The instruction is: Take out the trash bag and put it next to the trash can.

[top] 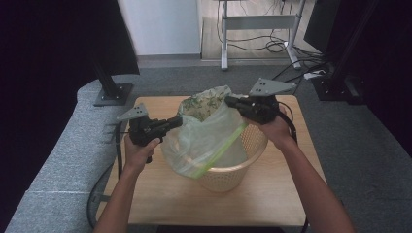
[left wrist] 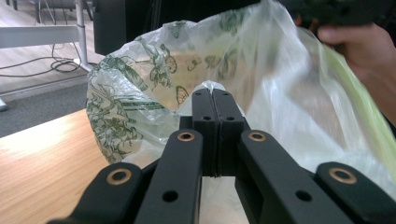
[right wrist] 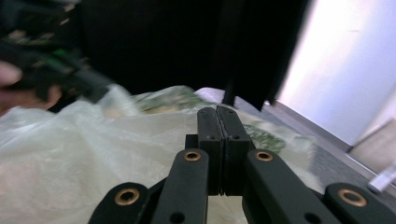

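A translucent plastic bag (top: 209, 138) with a green leaf and butterfly print and a green strip along its rim hangs over a beige woven basket (top: 243, 167) on the wooden table (top: 160, 194). My left gripper (top: 180, 121) is shut on the bag's left edge. My right gripper (top: 227, 101) is shut on the bag's far right edge, and the bag is stretched between the two. In the left gripper view the closed jaws (left wrist: 212, 93) pinch a fold of the bag (left wrist: 140, 107), with the other hand (left wrist: 369, 56) beyond. In the right gripper view the closed gripper (right wrist: 217, 111) rests against the bag (right wrist: 70, 149).
The basket stands right of the table's middle, with bare wood in front and to the left. A black stand base (top: 112, 93) sits off the table's far left corner. Desk legs and cables (top: 272, 46) lie on the floor behind.
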A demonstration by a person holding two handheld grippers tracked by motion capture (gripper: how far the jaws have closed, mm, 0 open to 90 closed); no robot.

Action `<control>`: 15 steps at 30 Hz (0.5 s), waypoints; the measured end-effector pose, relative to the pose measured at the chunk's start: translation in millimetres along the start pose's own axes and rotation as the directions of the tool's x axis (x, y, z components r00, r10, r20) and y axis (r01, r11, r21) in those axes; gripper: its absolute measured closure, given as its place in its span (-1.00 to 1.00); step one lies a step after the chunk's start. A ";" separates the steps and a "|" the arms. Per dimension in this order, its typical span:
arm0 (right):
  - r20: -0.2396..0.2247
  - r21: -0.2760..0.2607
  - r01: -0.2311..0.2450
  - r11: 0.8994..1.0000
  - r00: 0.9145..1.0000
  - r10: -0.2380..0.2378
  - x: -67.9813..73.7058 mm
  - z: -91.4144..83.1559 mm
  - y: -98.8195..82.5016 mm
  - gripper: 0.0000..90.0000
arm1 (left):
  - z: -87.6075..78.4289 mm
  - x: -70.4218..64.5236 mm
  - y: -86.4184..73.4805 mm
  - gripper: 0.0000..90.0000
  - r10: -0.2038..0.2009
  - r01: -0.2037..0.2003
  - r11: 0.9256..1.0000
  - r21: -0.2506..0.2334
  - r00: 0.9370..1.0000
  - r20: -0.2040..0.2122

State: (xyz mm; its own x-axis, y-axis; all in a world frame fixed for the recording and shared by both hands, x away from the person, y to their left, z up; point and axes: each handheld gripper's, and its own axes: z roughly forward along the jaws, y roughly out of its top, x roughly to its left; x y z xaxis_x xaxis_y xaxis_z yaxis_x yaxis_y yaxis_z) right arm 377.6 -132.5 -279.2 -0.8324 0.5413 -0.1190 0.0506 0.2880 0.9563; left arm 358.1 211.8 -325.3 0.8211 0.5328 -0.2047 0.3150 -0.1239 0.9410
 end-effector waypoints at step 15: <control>0.003 -0.016 -0.086 0.996 0.996 0.086 -13.5 -46.1 -39.1 0.14 | -9.4 15.7 10.9 -0.05 -0.085 0.084 0.996 -0.016 0.996 -0.027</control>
State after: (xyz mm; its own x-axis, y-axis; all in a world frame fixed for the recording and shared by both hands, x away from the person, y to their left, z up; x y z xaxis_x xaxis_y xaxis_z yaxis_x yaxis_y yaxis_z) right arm 361.4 -187.4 -302.7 -0.8234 0.5662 -0.0370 0.1132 0.2278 0.9671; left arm 369.9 226.7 -315.7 0.7781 0.5641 -0.2763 0.3753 -0.0648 0.9246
